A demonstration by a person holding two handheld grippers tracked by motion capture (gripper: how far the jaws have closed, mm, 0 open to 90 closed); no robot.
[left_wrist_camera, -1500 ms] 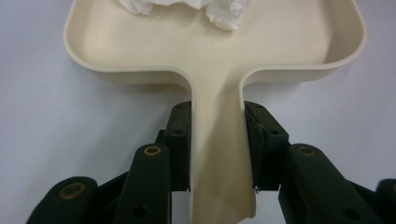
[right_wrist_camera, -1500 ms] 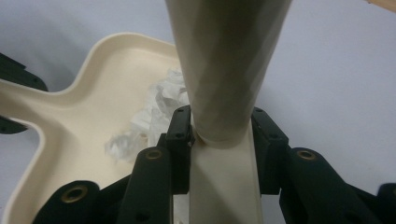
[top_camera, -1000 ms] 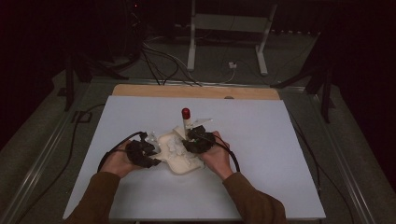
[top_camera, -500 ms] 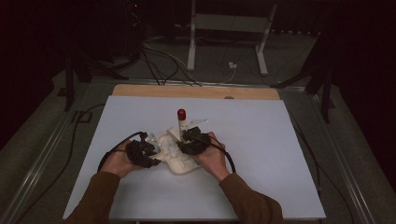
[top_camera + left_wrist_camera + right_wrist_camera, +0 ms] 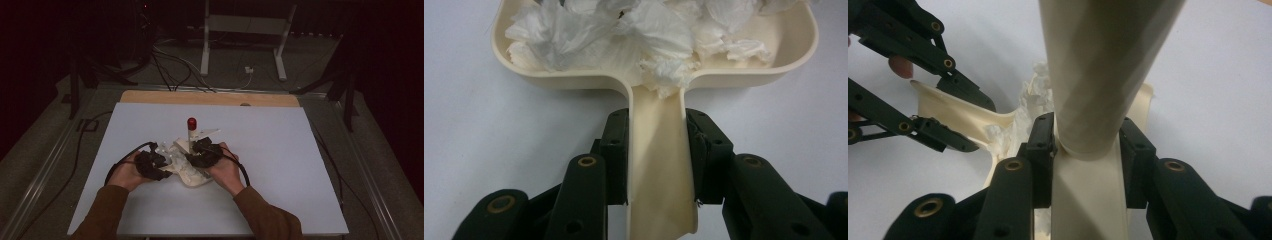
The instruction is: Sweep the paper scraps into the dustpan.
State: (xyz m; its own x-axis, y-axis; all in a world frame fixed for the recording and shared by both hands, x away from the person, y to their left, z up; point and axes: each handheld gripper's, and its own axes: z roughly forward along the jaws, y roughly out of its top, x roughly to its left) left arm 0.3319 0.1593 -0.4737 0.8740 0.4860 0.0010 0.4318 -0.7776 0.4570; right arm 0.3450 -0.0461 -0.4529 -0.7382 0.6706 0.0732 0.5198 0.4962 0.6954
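Resting between the left hand-held gripper's [image 5: 656, 155] jaws, the dustpan's handle [image 5: 659, 165] appears clamped.

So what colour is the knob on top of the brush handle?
Red knob, clearest in the high view.

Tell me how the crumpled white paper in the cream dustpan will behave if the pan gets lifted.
The crumpled paper looks thin and loosely wadded, so it is probably very light and may shift or spill. It is heaped above the dustpan wall, so a tilt could tip some out. The left gripper clamps the flat handle, which seems stiff.
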